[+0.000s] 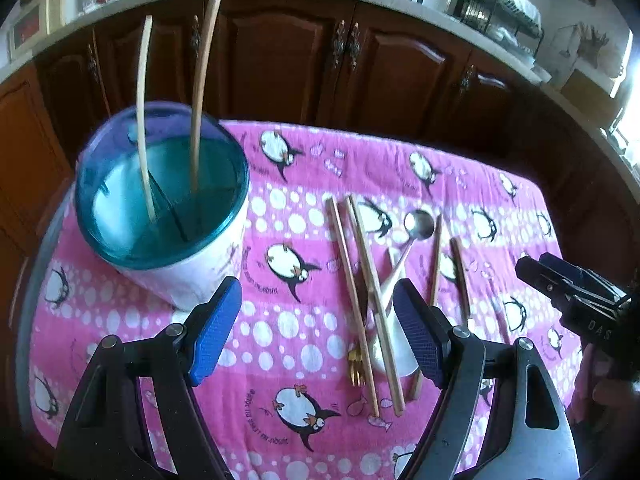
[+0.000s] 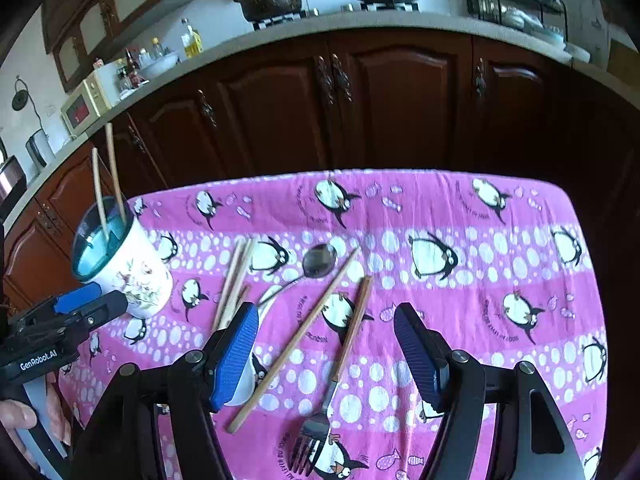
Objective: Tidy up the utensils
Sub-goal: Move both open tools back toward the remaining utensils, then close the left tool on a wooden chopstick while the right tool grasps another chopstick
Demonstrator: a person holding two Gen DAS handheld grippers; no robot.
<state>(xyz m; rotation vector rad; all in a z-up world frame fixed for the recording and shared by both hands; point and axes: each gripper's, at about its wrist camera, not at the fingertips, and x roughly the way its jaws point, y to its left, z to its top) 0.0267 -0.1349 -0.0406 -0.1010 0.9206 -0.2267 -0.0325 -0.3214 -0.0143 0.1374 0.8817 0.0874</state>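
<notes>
A pink cloth (image 2: 460, 216) printed with penguins, white dots and small fish covers the tabletop. Short lines of dark curved lettering run beside some penguins, too small and warped to read with confidence.

At the cloth's left stands a white holder (image 1: 160, 216) with a teal rim and a floral print on its side; a divider splits its inside into compartments. Two pale chopsticks (image 1: 200, 80) stand upright in it, one on each side of the divider.

The remaining utensils lie loose in the middle of the cloth. A pair of wooden chopsticks (image 1: 360, 292) lies side by side, nearly touching. A metal spoon (image 1: 418, 224) rests bowl-up just to their right, its handle running toward a white ceramic spoon (image 1: 390, 344). A small gold fork (image 1: 356, 368) pokes out beside the pair. Two more chopsticks (image 2: 296, 340) lie apart at an angle, and a wooden-handled fork (image 2: 320, 420) lies nearest the right camera, tines toward it.

The left gripper (image 1: 316, 332) hovers above the cloth with its blue-padded fingers spread wide and nothing between them; its body reads "GenRobot.AI" in the right wrist view. The right gripper (image 2: 326, 354) also has its fingers wide apart and empty, over the angled chopsticks. In the left wrist view its side shows partial letters, "DAS".
</notes>
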